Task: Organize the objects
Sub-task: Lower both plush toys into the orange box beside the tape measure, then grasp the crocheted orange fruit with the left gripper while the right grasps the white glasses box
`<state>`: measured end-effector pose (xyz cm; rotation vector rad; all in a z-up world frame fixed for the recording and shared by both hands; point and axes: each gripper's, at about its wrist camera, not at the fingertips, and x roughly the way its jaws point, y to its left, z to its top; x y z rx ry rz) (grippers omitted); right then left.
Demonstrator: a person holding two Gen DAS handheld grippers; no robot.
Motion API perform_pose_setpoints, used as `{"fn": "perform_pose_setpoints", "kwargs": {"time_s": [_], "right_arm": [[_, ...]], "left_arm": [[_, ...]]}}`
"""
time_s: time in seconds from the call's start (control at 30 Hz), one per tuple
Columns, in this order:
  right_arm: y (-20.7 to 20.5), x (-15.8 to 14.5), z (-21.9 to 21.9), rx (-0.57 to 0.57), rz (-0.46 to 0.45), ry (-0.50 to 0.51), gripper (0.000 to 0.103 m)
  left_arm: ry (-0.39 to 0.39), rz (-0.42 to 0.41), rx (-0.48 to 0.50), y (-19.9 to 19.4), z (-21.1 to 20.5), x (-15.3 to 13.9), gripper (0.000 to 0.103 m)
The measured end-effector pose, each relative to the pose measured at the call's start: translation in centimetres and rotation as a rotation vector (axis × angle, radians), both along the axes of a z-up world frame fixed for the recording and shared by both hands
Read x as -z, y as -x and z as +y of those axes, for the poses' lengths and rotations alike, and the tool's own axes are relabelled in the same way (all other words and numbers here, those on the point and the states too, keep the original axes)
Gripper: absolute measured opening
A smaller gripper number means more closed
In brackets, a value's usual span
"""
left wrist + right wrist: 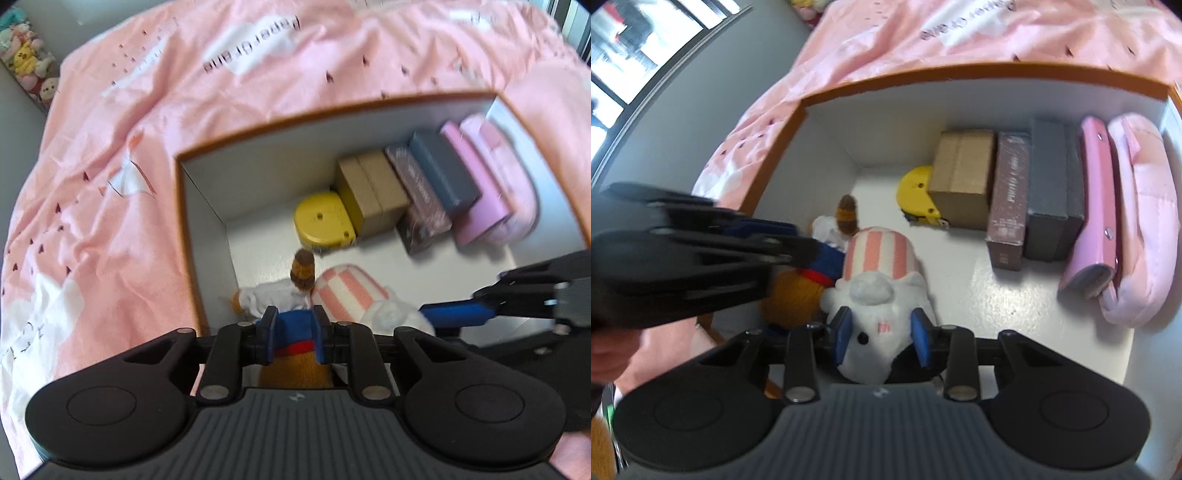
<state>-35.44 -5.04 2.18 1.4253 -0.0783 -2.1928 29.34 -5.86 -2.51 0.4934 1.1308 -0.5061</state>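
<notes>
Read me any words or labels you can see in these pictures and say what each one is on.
"Paper Crane": upside down on the pink bedsheet.
Mauve box: lettering along its side, too blurred to read.
White plush: small red mark, too small to read.
Nothing else legible.

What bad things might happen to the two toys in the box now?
1. The left gripper squeezes the brown toy and the right gripper the white toy. The toys touch, so lifting one may drag the other.
2. The grippers are side by side and might bump.
3. The box wall is right beside the brown toy; it may snag there.
</notes>
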Motion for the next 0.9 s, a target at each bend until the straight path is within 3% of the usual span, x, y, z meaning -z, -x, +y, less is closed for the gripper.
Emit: {"fn": "perform_pose_setpoints", "kwargs": {"time_s": [0.2,0.5,0.67,0.9], "right_arm": [[-1.1,-0.2,-0.9,-0.014,0.04,-0.055,0.037],[-2.4,-1.9,-0.9,0.022,0.14,-0.091,0.052],[-4.7,-4.7,-0.4,0.057,0.258,-0.109,0.052],[-12.4,-8.6,2.4,0.128,0.447,-0.057,0.053]], "left_arm": [[0.073,-0.022,-0.011,1.3,0.7,-2.2,0.023],[0.158,-0.072,-0.049,4.4,2.8,-5.0,0.023],[0.259,-0.109,-0.068,7.3,5.2,-7.7,0.023],[0.407,-0.106,-0.064,12.8,8.2,-9.3,0.024]]}}
